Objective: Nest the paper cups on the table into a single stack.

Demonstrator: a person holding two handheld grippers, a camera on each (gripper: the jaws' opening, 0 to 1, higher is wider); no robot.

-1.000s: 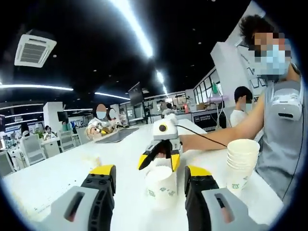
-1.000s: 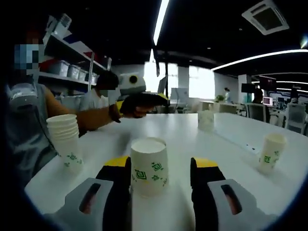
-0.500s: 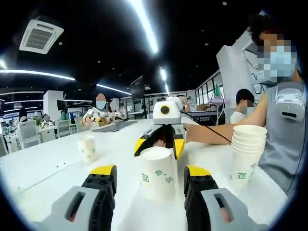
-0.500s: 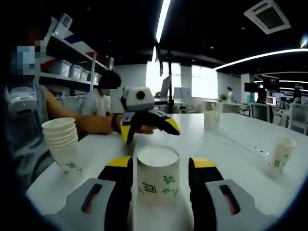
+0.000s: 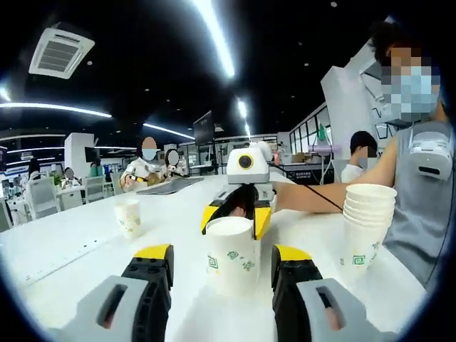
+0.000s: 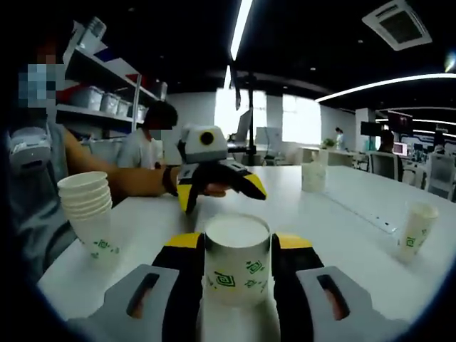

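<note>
The right gripper (image 6: 237, 265) clasped a single paper cup (image 6: 236, 260) on the table (image 6: 342, 214); the left gripper (image 5: 222, 274) stood released. Next, seemingly: lift toward the stack (image 6: 91, 214) at nine o'clock.

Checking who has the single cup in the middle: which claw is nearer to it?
Right. The right claw has its jaws closed against both sides of the single cup; the left claw faces it from the opposite side, open, cup ahead of its tips.
</note>
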